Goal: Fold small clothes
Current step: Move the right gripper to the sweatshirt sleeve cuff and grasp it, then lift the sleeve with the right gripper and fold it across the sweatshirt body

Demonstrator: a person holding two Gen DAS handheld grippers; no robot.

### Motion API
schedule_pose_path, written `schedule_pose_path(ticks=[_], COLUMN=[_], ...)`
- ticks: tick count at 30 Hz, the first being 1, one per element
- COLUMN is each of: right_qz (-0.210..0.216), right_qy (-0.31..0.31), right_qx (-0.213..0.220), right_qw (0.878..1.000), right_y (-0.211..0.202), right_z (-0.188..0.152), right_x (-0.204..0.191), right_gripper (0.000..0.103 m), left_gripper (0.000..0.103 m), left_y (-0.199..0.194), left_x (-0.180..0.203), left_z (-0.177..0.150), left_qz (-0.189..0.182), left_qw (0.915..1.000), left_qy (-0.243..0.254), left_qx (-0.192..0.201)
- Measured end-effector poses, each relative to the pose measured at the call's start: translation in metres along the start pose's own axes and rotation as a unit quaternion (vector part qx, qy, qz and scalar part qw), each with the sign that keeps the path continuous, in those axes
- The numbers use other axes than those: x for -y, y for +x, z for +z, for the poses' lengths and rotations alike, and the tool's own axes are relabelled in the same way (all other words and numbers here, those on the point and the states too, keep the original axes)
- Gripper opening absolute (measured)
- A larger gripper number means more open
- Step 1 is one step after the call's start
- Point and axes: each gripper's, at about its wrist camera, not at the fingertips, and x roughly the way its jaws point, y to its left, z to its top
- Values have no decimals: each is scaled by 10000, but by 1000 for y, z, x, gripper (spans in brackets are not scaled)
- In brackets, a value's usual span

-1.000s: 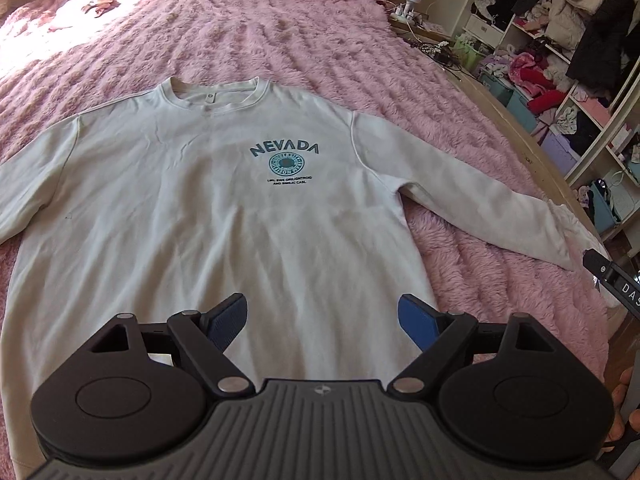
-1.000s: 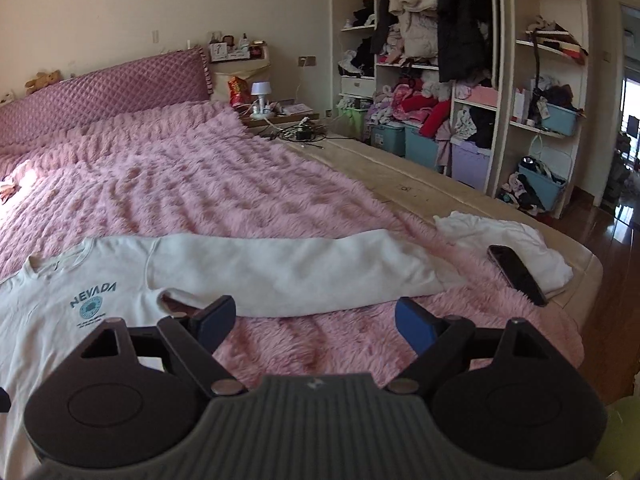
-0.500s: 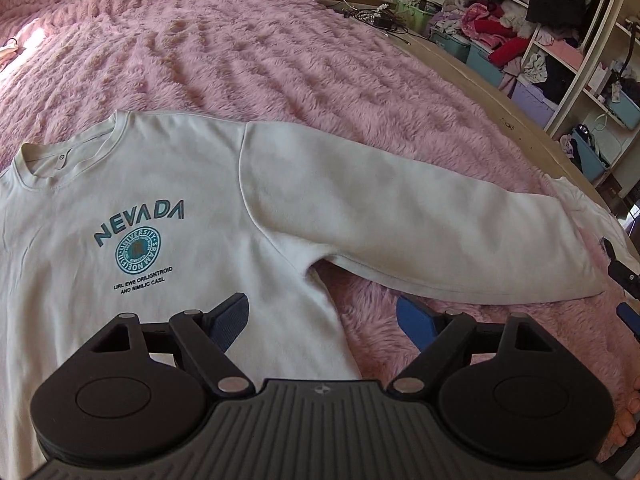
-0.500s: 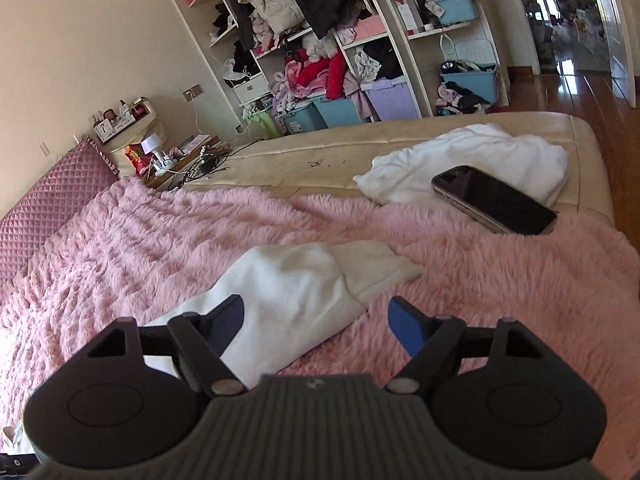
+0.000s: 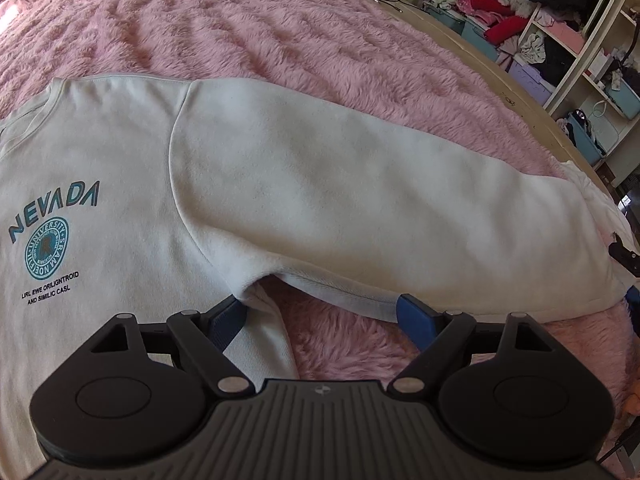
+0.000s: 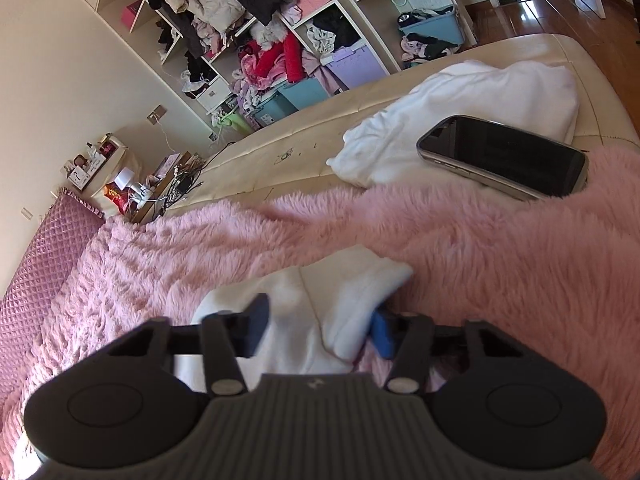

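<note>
Two right tongs (image 6: pixel 318 330) pads closing around sleeve cuff (image 6: pixel 352 292); contact unclear.

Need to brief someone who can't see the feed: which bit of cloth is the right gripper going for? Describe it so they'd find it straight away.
On the pink fluffy blanket lies a white NEVADA sweatshirt, one sleeve stretched toward the shelves. The right gripper has just been closing around that sleeve's cuff. The other white garment has a phone on it.
</note>
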Motion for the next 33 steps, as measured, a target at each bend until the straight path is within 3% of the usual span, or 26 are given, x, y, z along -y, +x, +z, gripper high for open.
schedule_pose_path(ticks=[1,3,11,17,20,24,33], right_qz=[-1,-27,225,688,1027,1541,2735], right_qy=[4,49,-41,-416,-636,-850,-1289], right_qx=[-24,29,198,331,379,392,-76], right_qw=[10000,10000,9995,9962,9920,9836,9532], right_y=[2,-1,-25,-51,-66,-85,-126], right_z=[1,3,11,21,17,0,-93], right_x=[-1,1,-14,-65,-104,-158,-283], right_gripper=[7,4,3,3,3,3,3], left_gripper=[99,101,103,103,103,103,103], left_y=[2,6,15,-3,-28,-65,-135], left_x=[1,4,11,1,-18,-52,-164], left_z=[-1,-4,-11,-1,6,4,-40], left_qz=[12,62,81,-140,-330,-190,361], left_qw=[10000,9999,9992,9994,9992,9988,9953], left_qy=[36,122,402,311,134,-11,-612], left_qx=[-5,-6,20,50,183,441,658])
